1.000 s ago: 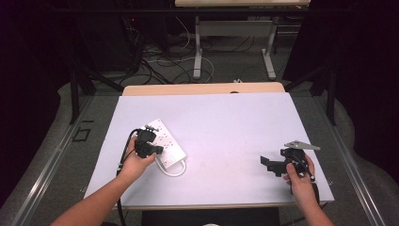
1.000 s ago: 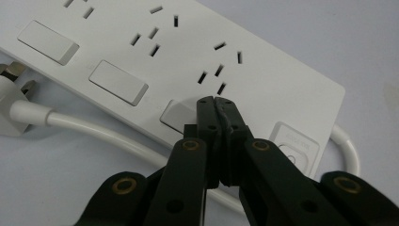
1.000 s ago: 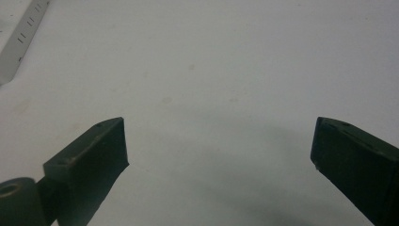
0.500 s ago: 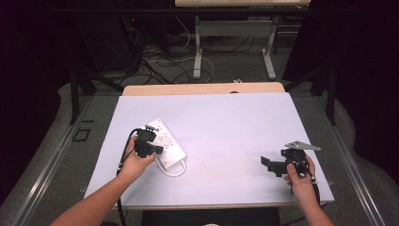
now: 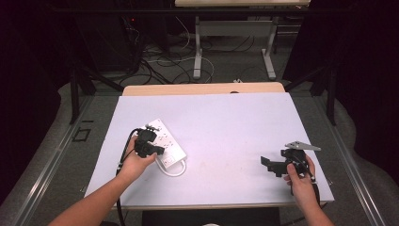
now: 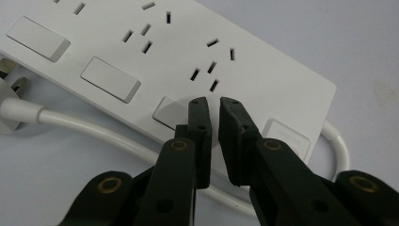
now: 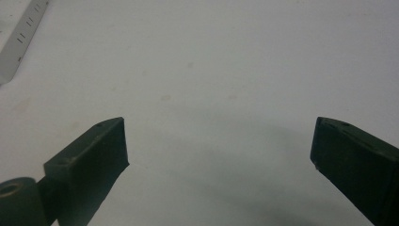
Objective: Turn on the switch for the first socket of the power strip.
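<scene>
While working the end rocker switch (image 6: 164,110) on the white power strip (image 6: 263,52), pressing w/ the tips of the left gripper (image 6: 214,101) rather than pinching. Probably best: setting one black tip square on the switch face, pushing straight down, going light so as not to be skidding the strip across the table. Judging by tip placement, toggling, not grasping. Tips at the switch's edge; touching or just above, impossible to tell. Jaws sitting nearly together, narrow slit btwn them, having just been opening a touch, w/ nothing caught in the gap. Steering clear of the white cable (image 6: 94,129) running just beside the strip's near edge, and of the plug (image 6: 9,75) lying at the far left of the left gripper view.

Pose, from the high view: left hand (image 5: 136,162) wrapping the left gripper (image 5: 157,150) from behind, forearm coming in from bottom left, wrist tipping the tool down and rightward onto the strip (image 5: 171,141), lying diagonally on the left half of the table (image 5: 226,122). Farther off, right hand (image 5: 299,176) sitting near the table's right front corner, holding the right gripper (image 5: 266,162) roughly level, pointing left, well apart from the strip. Jaws of the right gripper (image 7: 219,141) standing wide apart over bare tabletop, gripping nothing.
</scene>
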Available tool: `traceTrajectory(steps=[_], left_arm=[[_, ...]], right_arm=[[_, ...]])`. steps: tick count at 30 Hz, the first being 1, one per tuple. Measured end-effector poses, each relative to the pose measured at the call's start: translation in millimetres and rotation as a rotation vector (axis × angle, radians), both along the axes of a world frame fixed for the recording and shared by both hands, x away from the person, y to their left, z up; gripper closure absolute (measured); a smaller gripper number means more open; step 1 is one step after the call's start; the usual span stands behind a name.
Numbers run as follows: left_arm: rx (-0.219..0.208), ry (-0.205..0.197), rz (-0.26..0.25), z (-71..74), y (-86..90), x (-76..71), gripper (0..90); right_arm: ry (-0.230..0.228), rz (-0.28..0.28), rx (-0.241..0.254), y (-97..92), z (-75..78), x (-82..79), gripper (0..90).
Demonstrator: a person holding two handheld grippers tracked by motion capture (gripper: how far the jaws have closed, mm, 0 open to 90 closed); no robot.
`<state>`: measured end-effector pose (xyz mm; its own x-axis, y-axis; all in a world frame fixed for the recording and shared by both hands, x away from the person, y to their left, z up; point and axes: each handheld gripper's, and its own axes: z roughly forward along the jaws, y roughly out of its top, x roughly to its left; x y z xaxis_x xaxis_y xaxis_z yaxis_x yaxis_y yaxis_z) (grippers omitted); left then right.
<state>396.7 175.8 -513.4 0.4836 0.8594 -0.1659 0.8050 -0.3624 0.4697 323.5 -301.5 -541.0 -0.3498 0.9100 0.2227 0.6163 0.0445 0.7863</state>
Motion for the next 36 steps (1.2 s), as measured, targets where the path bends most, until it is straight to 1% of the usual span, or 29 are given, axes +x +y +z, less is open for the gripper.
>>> traceTrajectory(steps=[4,5,6,7,8,9,11,12,15,17,18,19,20,23,25,27,29,31,32,33,35,36], left_arm=[[0.000,0.010,-0.003,1.1,-1.0,0.4,78.4],[-0.006,0.014,0.003,1.4,-2.0,0.2,77.1],[-0.004,0.010,-0.011,2.0,-1.7,0.7,75.6],[-0.001,0.012,-0.012,2.8,-2.0,0.7,74.5],[-0.007,0.013,-0.005,3.2,-2.9,0.5,73.1],[0.000,0.011,-0.009,4.0,-2.9,0.7,70.5],[-0.005,0.018,-0.004,5.0,-3.6,0.5,69.7],[0.002,0.017,-0.015,5.6,-3.1,1.0,68.6],[0.004,0.017,-0.013,6.4,-3.0,0.6,67.1],[-0.004,0.018,-0.009,6.8,-3.3,-0.3,65.3],[-0.001,0.017,-0.016,7.4,-2.8,-0.3,64.3],[-0.009,0.021,-0.007,8.0,-3.3,-1.1,63.2],[-0.001,0.014,-0.015,9.0,-2.7,-1.0,61.7],[0.003,0.002,-0.018,11.1,-2.7,-1.4,55.9],[0.007,-0.015,-0.022,11.9,-2.4,-1.9,51.8],[0.006,-0.026,-0.022,12.8,-1.3,-2.0,49.1],[0.016,-0.034,-0.023,13.9,0.3,-2.1,45.3],[0.015,-0.049,-0.010,14.0,1.0,-2.7,41.8],[0.025,-0.053,-0.021,14.6,2.2,-2.3,40.0],[0.027,-0.059,-0.015,15.1,2.6,-2.7,38.1],[0.025,-0.068,-0.011,15.9,4.2,-2.8,36.7],[0.018,-0.078,-0.022,15.9,5.7,-1.8,35.7]], right_arm=[[0.001,-0.002,0.001,-0.2,-0.1,-0.3,4.0],[0.001,-0.002,0.000,-0.3,-0.2,-0.3,4.1],[0.004,-0.004,0.003,-0.2,-0.1,-0.4,4.1],[0.004,-0.003,0.004,-0.4,0.0,-0.3,4.1],[0.004,-0.004,0.004,-0.3,0.0,-0.2,4.1],[0.002,0.000,0.005,-0.2,-0.2,0.1,4.1],[0.004,-0.001,0.006,0.0,-0.4,0.2,4.1],[0.004,-0.001,0.007,0.1,-0.5,0.2,4.1],[0.003,0.001,0.007,-0.1,-0.3,0.0,4.2],[0.006,-0.001,0.012,-0.1,-0.5,-0.1,4.2],[0.007,-0.002,0.013,-0.2,-0.5,-0.1,4.2],[0.008,-0.002,0.013,-0.3,-0.6,-0.1,4.2],[0.008,-0.002,0.012,-0.3,-0.7,0.0,4.3],[0.009,-0.002,0.013,-0.1,-0.8,0.0,4.3],[0.009,0.000,0.013,0.0,-0.8,0.1,4.3],[0.008,0.000,0.013,0.2,-0.9,0.1,4.3],[0.010,-0.003,0.009,0.5,-1.1,0.3,4.3],[0.012,-0.003,0.010,0.6,-1.2,0.3,4.3],[0.009,0.000,0.007,0.3,-1.4,0.6,4.3],[0.009,0.000,0.005,0.3,-1.4,0.6,4.3],[0.009,0.001,0.005,0.4,-1.3,0.5,4.3],[0.009,0.001,0.005,0.4,-1.3,0.5,4.3]])
